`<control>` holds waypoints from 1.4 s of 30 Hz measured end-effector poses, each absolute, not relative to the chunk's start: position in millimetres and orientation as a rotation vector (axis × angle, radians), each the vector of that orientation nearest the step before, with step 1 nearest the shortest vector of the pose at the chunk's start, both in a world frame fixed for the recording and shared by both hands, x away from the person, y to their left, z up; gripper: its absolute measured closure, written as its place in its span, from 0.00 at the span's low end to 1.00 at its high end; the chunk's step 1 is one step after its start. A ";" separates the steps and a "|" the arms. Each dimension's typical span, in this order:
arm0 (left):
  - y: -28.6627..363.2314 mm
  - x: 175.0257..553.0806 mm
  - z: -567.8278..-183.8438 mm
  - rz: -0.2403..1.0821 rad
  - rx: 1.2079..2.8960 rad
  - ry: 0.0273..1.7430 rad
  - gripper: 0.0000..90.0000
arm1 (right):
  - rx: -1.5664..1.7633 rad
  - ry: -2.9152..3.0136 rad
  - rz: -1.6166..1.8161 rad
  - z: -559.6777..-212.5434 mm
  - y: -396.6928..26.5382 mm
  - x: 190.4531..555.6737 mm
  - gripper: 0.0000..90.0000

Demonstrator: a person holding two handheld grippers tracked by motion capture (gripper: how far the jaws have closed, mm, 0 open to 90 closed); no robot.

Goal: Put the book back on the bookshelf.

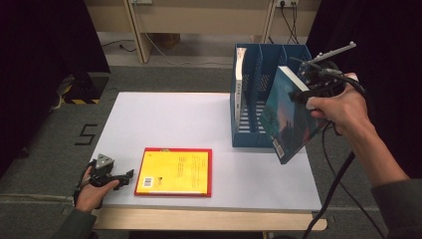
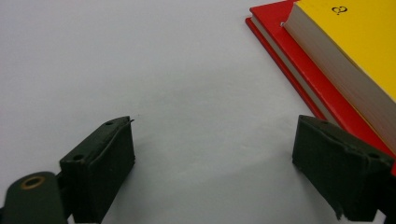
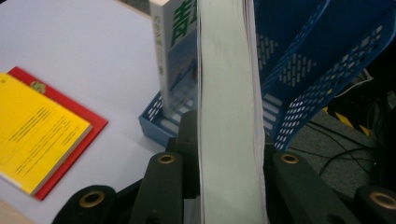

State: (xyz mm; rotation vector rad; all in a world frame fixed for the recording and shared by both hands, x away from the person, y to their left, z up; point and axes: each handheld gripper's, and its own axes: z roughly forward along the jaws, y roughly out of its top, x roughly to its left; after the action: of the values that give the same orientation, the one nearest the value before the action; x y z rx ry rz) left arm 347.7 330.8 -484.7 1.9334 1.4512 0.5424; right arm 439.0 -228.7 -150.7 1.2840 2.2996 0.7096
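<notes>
My right gripper (image 1: 304,92) is shut on a book with a dark blue-green cover (image 1: 288,117), held tilted in the air in front of the blue file rack (image 1: 259,64). In the right gripper view the book's pale page edge (image 3: 229,112) runs up between the two black jaws. A white book (image 1: 241,79) stands upright in the rack's left slot. A yellow book (image 1: 174,171) lies on a red book (image 1: 209,174) near the table's front. My left gripper (image 1: 127,178) rests open on the table just left of that stack, with the stack's corner (image 2: 327,60) beside its right jaw.
The white table (image 1: 164,119) has bare room at the left and middle. The blue rack's middle and right slots hold nothing. Cables trail from the right gripper past the table's right edge. Grey carpet and wooden furniture legs lie beyond the table.
</notes>
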 end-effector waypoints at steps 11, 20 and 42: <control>330.8 347.7 -484.8 0.543 1.934 1.450 0.13 | 1.355 2.214 0.701 -150.1 -229.2 489.7 0.82; 330.7 347.6 -484.9 0.543 1.932 1.448 0.13 | 1.399 2.143 0.673 -144.8 -224.8 527.4 0.82; 330.6 347.0 -484.8 0.546 1.934 1.448 0.13 | 1.498 2.114 0.572 -186.8 -208.9 605.4 0.82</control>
State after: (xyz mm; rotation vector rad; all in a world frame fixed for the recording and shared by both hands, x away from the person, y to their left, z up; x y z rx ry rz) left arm 347.0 330.6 -484.8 1.9344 1.4475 0.5461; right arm 605.4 -208.9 -186.8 1.4983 2.1136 0.5717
